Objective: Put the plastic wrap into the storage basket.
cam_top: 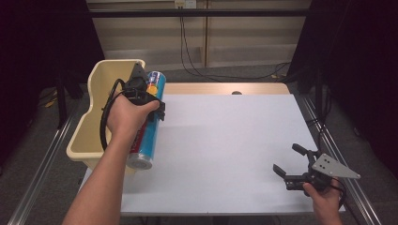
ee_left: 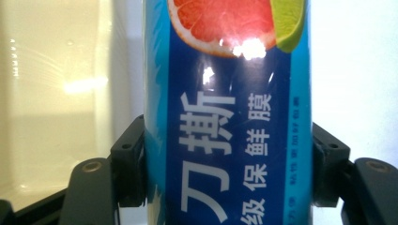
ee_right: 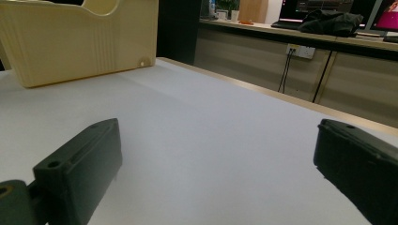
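Note:
A long blue cling-film tube (cam_top: 149,123) with fruit pictures and white Chinese print is held off the table beside the cream plastic basket (cam_top: 89,123). My left gripper (cam_top: 152,99) is shut on the tube near its far half. In the left gripper view the tube (ee_left: 227,112) stands between both black pads (ee_left: 131,161), which press its sides. At the table's right front my right gripper (cam_top: 287,159) rests low and open, nothing between its jaws. The right gripper view looks between its own fingers (ee_right: 77,171) across the bare white top toward the basket (ee_right: 80,42).
The white table top (cam_top: 225,145) has a wooden strip along its far edge. Metal rails run along both table sides. A wall with cables and a socket (cam_top: 185,3) lies beyond; in the right gripper view a counter (ee_right: 300,35) with monitors stands behind.

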